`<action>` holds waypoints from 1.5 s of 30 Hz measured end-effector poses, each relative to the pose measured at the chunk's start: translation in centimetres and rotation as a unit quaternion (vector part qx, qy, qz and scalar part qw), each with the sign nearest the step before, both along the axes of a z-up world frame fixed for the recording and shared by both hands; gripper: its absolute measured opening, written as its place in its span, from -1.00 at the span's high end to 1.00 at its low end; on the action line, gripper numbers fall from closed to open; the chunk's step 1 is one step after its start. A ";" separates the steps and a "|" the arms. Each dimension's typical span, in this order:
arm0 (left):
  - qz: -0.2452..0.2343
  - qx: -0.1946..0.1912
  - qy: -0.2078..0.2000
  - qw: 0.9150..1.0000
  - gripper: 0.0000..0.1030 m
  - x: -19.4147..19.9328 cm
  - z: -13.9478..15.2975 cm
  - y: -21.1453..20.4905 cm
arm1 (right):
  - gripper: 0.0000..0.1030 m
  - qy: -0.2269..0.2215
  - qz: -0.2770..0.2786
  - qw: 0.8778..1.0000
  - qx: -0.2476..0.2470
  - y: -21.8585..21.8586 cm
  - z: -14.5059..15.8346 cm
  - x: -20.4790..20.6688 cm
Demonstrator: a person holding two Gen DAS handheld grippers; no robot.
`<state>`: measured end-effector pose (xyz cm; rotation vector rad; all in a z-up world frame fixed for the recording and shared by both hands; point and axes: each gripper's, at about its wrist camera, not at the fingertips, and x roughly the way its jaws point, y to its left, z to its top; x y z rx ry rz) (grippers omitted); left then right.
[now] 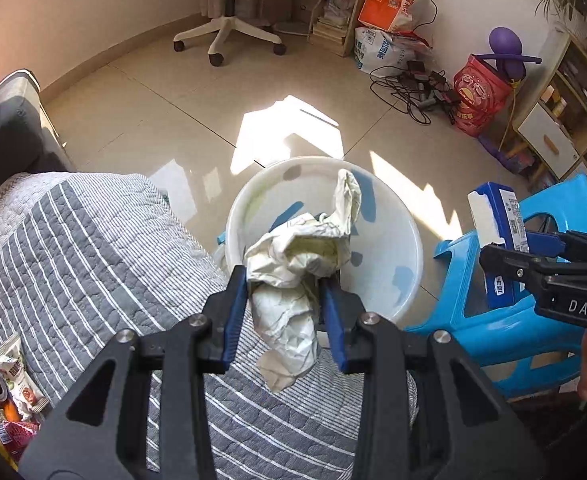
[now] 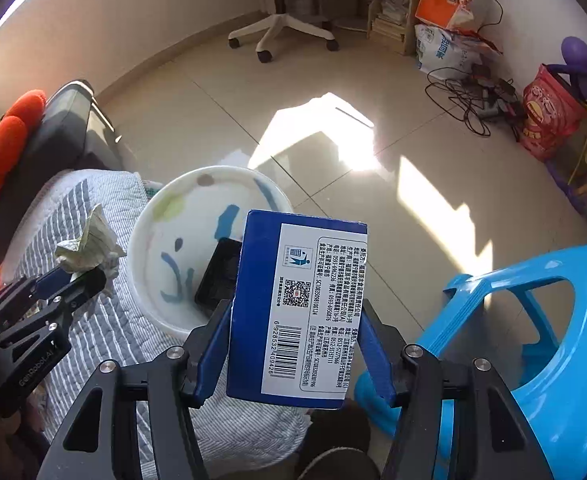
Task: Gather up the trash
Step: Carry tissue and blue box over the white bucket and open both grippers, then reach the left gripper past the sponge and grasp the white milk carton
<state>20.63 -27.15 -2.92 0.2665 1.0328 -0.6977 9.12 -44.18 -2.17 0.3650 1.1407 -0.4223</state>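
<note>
My left gripper [image 1: 283, 280] is shut on a crumpled ball of white paper [image 1: 297, 264], held at the near rim of a white trash bin [image 1: 405, 240] on the floor. It also shows in the right wrist view [image 2: 79, 276] with the paper [image 2: 89, 246] over the bed's edge. My right gripper [image 2: 293, 320] is shut on a blue carton with a white label [image 2: 301, 312], held upright just right of the bin [image 2: 145, 240]. A black tray [image 2: 219, 276] lies inside the bin. The carton also shows in the left wrist view [image 1: 497, 220].
A grey striped quilt [image 1: 93, 260] covers the bed at left, with snack wrappers and a can [image 1: 5, 392] on it. A blue plastic stool [image 2: 533, 340] stands right of the bin. An office chair [image 1: 229, 20], bags and cables [image 1: 417, 88] stand along the far wall.
</note>
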 end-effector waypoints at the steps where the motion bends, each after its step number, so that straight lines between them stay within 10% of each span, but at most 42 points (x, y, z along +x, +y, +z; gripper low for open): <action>1: 0.000 0.000 0.002 1.000 0.26 0.1 -0.2 -0.6 | -0.19 0.002 -0.003 1.000 0.001 -0.3 -0.1 -0.2; 6: -0.003 -0.008 0.009 1.000 0.22 0.2 -0.7 -2.1 | -0.19 0.003 -0.007 1.000 0.005 -1.0 -0.4 -0.7; 10: 0.024 -0.018 0.018 0.999 -0.47 0.6 -0.4 -1.7 | -0.19 0.002 -0.007 1.000 0.005 -0.9 -0.3 -0.7; 18: 0.055 0.021 0.006 0.998 -0.94 -0.5 0.5 3.4 | -0.20 0.004 -0.009 1.000 0.004 -0.4 -0.5 0.1; 37: 0.159 0.042 -0.014 0.986 -0.98 -5.6 2.4 22.0 | -0.23 -0.018 0.004 1.000 -0.010 5.4 -1.7 6.7; 40: 0.174 0.045 -0.016 0.984 -0.98 -6.0 2.5 24.5 | -0.62 -0.015 0.000 1.000 -0.016 6.1 -1.3 7.3; 45: 0.204 0.039 -0.010 0.978 -0.98 -6.6 2.8 28.7 | -0.66 -0.015 0.022 0.999 -0.037 8.3 -0.4 7.6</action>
